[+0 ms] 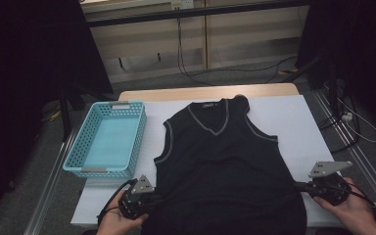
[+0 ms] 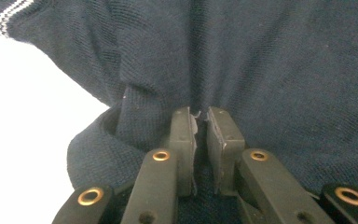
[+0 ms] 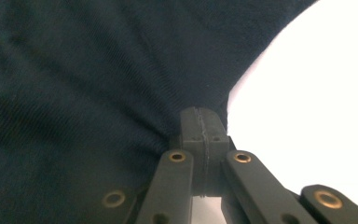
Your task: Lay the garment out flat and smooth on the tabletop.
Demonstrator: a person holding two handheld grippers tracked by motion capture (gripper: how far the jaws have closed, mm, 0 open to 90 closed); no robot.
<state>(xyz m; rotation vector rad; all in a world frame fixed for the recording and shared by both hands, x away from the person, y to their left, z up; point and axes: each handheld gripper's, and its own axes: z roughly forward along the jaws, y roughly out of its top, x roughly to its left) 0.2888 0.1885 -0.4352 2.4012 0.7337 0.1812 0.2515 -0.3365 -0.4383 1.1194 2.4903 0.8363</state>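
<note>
Both tongs grip the navy vest [image 1: 223,161] at its lower side edges: left tongs [image 1: 157,199] pinching knit, right tongs [image 1: 298,186] clamped tight; vest lies flat on the white counter [image 1: 293,122]; blue basket [image 1: 108,139] beside it.

Dark navy knit vest [image 1: 223,156] – sleeveless, V-neck, pale trim, flat on white table, neck away

Navy vest [image 1: 225,156] — grey-striped trim — turquoise basket [image 1: 89,161]

High view: from above the near edge, facing forward and down across the white-covered table [image 1: 293,122]. Gripper views: close along black jaws, pressed near the dark navy knitted sleeveless vest [image 1: 220,161] [image 2: 261,60] [image 3: 84,79], shared by all three.
</note>
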